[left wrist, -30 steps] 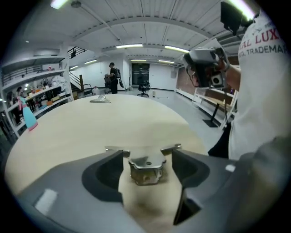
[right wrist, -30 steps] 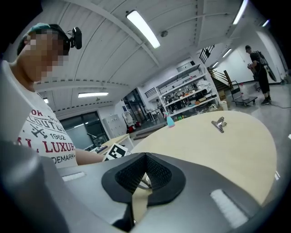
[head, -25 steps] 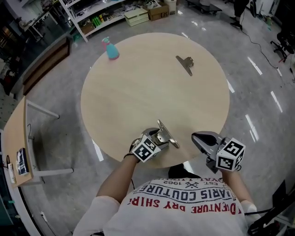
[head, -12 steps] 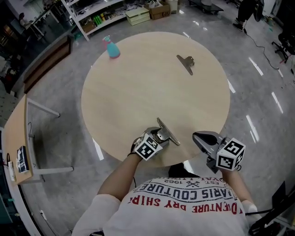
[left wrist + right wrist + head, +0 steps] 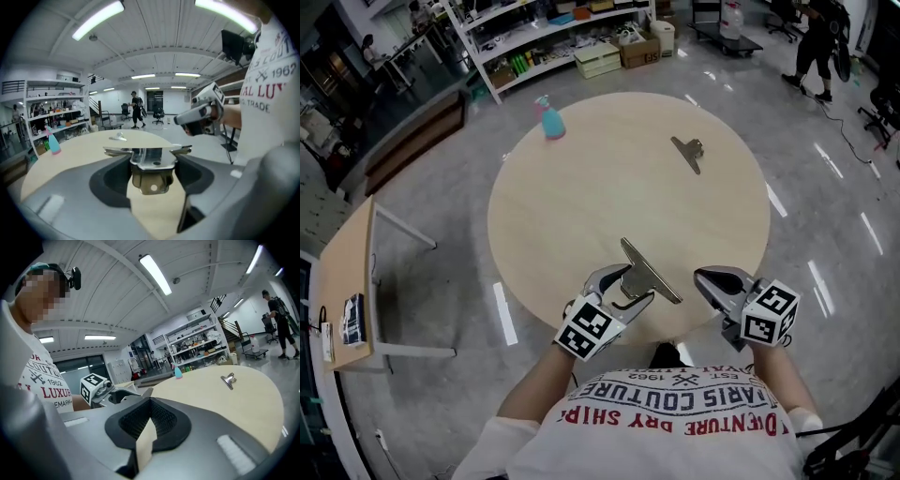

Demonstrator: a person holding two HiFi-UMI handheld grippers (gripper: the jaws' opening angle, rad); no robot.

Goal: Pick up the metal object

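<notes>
Metal clip (image 5: 652, 272) is up off the table (image 5: 581, 197) now; a second ago it was lower, down at the near edge

Head view: left gripper (image 5: 624, 284) has the clip by its handle end, long flat blade sticking out over the tabletop; right gripper (image 5: 713, 281) hangs just beside it at the near edge, nothing in it; a second clip (image 5: 687, 152) and a teal-and-pink spray bottle (image 5: 549, 119) sit far across the top. Left gripper view: fingers spread wide but clamped on the clip's sides, tabletop showing underneath it. Right gripper view: fingers pressed together, empty, pointing out over the table.
</notes>
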